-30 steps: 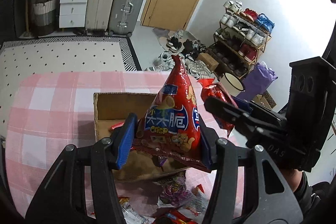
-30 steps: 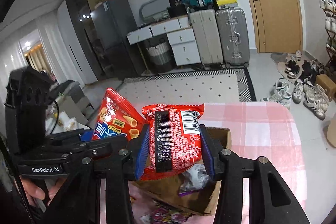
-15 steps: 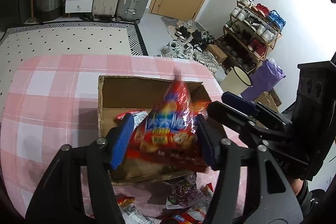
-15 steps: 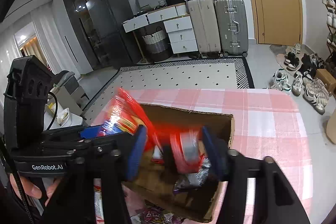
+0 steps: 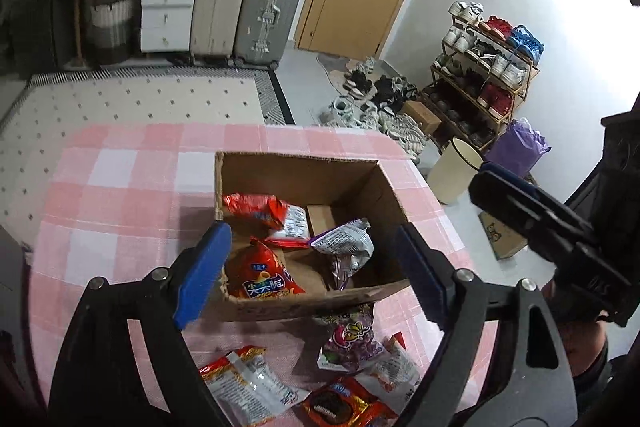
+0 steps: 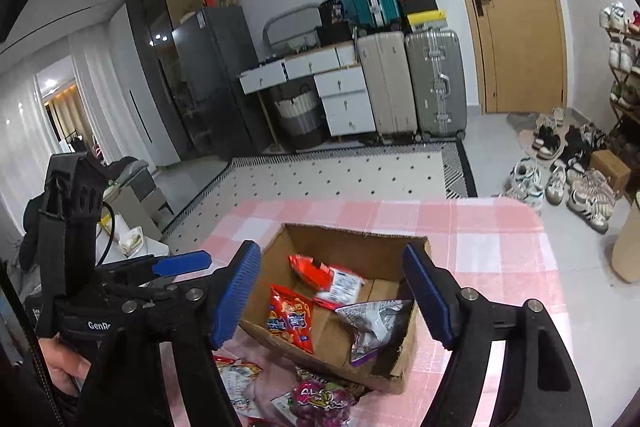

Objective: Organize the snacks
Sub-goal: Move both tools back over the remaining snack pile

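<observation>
Partly hidden behind cardboard box (image 5: 384, 187), snack packets (image 5: 260, 275) overlap.

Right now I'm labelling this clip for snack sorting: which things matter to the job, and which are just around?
Job:
cardboard box
red chip bag
silver-purple packet
purple candy bag
chocolate biscuit pack

Lying about:
suitcases
shoe rack
bin

Pink checked table (image 5: 120, 187) carries cardboard box (image 5: 384, 195) and loose snack packets (image 5: 348, 343)

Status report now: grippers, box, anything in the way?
Left gripper, right gripper opening, empty. Box holds snacks. More packets on table. Nothing blocking.
</observation>
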### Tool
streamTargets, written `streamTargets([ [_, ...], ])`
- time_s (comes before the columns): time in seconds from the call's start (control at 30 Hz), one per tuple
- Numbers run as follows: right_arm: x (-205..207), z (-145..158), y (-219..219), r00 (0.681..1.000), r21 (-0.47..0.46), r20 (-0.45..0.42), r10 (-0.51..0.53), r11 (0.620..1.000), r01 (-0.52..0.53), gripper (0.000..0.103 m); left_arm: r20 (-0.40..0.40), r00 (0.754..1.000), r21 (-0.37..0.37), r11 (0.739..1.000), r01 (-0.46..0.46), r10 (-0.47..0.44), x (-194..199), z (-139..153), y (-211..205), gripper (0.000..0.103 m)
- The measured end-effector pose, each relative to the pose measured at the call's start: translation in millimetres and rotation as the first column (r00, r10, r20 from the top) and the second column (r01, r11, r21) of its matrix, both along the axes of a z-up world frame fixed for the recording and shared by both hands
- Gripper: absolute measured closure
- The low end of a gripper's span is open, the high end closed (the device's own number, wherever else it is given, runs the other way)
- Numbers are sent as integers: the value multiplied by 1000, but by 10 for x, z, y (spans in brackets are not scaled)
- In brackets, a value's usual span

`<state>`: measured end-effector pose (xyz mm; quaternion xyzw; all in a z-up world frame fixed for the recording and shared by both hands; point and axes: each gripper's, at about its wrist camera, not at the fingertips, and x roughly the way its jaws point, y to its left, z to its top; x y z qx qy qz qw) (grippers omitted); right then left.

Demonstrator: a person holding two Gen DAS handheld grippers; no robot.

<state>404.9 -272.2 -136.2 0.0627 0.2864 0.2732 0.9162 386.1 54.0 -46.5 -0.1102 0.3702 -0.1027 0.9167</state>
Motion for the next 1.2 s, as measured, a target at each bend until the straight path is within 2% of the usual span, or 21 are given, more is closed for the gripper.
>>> streamTargets([
  [0.27,-465,288,-142,999,9,51,-8,1000,7,19,55,998,31,999,-34,32,-511,337,-81,16],
  [0.47,-927,459,-186,996,14,92,-2,1000,1,15,103,992,56,995,-84,78,-921,498,-89,1],
  [0.67,-1377,571,-223,992,7,127,1,1000,-2,14,134,988,56,995,-82,74,-1318,601,-128,1],
  [0.8,-1635,610,-258,990,19,142,-15,1000,12,5,157,985,74,994,-81,69,-1642,652,-188,1],
  [1.2,-2263,429,-387,993,36,112,-29,999,25,1,172,981,67,993,-100,87,-2507,612,-169,1],
])
